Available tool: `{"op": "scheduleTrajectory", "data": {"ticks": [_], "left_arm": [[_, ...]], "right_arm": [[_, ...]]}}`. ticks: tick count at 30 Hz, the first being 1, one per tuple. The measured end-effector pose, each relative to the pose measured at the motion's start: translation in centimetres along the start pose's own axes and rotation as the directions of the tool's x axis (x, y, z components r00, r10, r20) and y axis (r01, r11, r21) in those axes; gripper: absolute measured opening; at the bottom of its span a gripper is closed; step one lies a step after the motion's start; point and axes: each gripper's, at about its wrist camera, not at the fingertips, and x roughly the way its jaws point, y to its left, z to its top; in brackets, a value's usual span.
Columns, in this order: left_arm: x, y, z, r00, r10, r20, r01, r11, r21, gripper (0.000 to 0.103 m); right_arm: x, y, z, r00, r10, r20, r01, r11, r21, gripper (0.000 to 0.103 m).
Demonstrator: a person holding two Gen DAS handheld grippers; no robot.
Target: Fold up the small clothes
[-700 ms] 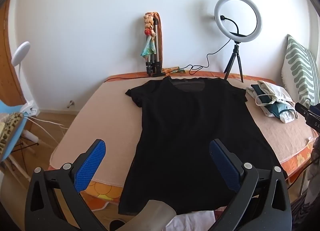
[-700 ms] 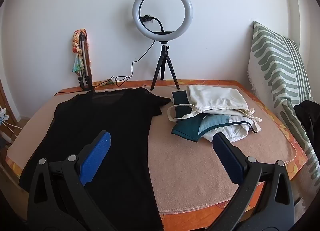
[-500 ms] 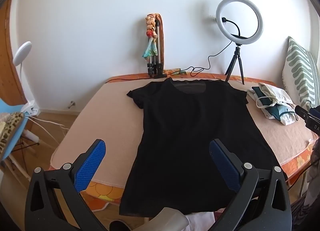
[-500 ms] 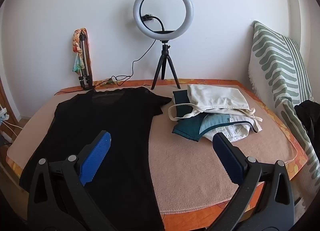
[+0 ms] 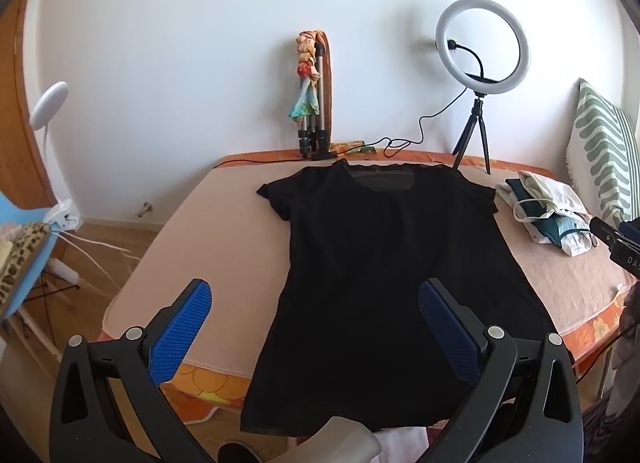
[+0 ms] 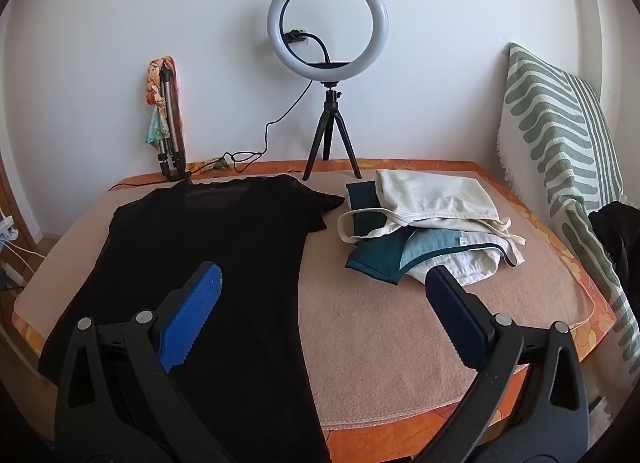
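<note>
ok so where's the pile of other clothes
The pile of clothes lies on the table's right side, just right of the black t-shirt and near the ring light.

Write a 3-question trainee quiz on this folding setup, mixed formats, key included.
1. True or false: the flat black short-sleeved t-shirt is already folded in half.
2. Multiple choice: the heap of cream, teal and white small clothes lies (A) on the shirt, (B) beside the shirt, toward the green-striped white cushion, (C) on the floor.
3. Fill in: the left gripper and right gripper both have ___ jaws, holding nothing.

Key: 1 false; 2 B; 3 open.
</note>
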Motion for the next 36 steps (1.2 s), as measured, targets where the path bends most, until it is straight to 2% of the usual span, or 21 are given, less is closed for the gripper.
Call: {"op": "scheduleTrajectory", "data": {"ticks": [36], "left_arm": [[-0.56,0.06,0.26,1.0,0.0,0.021,0.001,1.0,-0.006,0.103]], "right_arm": [[0.37,0.01,-0.18,1.0,0.003,-0.004,-0.003,1.0,0.003,0.103]]}}
